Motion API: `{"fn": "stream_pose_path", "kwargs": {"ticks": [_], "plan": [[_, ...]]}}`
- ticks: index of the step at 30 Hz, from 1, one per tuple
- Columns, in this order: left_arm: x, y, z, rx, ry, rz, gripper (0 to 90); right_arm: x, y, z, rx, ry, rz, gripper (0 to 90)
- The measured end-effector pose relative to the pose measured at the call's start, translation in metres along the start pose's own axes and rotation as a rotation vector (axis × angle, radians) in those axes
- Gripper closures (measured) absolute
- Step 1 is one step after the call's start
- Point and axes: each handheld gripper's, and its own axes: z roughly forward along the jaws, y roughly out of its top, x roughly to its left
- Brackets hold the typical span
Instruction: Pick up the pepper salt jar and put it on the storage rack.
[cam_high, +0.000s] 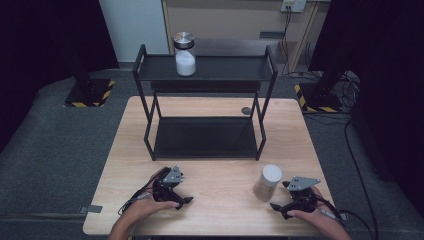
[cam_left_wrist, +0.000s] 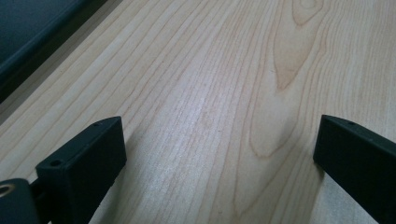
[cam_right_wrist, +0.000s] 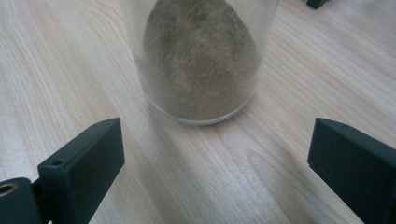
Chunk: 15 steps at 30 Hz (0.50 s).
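We hold our right gripper (cam_high: 281, 199) low over the wooden table (cam_high: 215, 200), and its jaws stand wide apart with nothing between them. Just ahead of the jaw tips, centred on the gap between them, stands a clear jar of brown powder (cam_right_wrist: 201, 60). It stands upright on the tabletop, and in the right gripper view its base sits a little beyond the tips, touching neither jaw. In the high view the same jar (cam_high: 267, 183) carries a pale, flat lid and stands just beside the right gripper, on the side towards our left hand.

Our left gripper (cam_high: 181, 196) rests near the table's front edge, well apart from the jar. Its jaws are also spread wide, and in the left gripper view only bare wood grain (cam_left_wrist: 219, 107) lies between and ahead of them. The dark lower edge of the black shelf rack (cam_left_wrist: 28, 42) crosses the far corner beyond its one jaw.

Further ahead of both grippers the two-tier metal rack (cam_high: 205, 70) stands on the table, and on its top shelf sits a glass jar of white powder with a metal lid (cam_high: 185, 55).
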Motion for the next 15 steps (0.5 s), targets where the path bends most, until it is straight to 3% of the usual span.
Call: {"fn": "stream_pose_path", "kwargs": {"ticks": [9, 15], "plan": [[-0.001, 0.000, 0.000, 0.000, 0.002, -0.001, 1.0, -0.004, 0.011, -0.012, 0.010, 0.017, -0.022, 5.0], [-0.001, -0.001, -0.001, 0.000, 0.004, -0.004, 1.0, -0.006, 0.014, -0.021, -0.017, 0.009, -0.015, 4.8]]}}
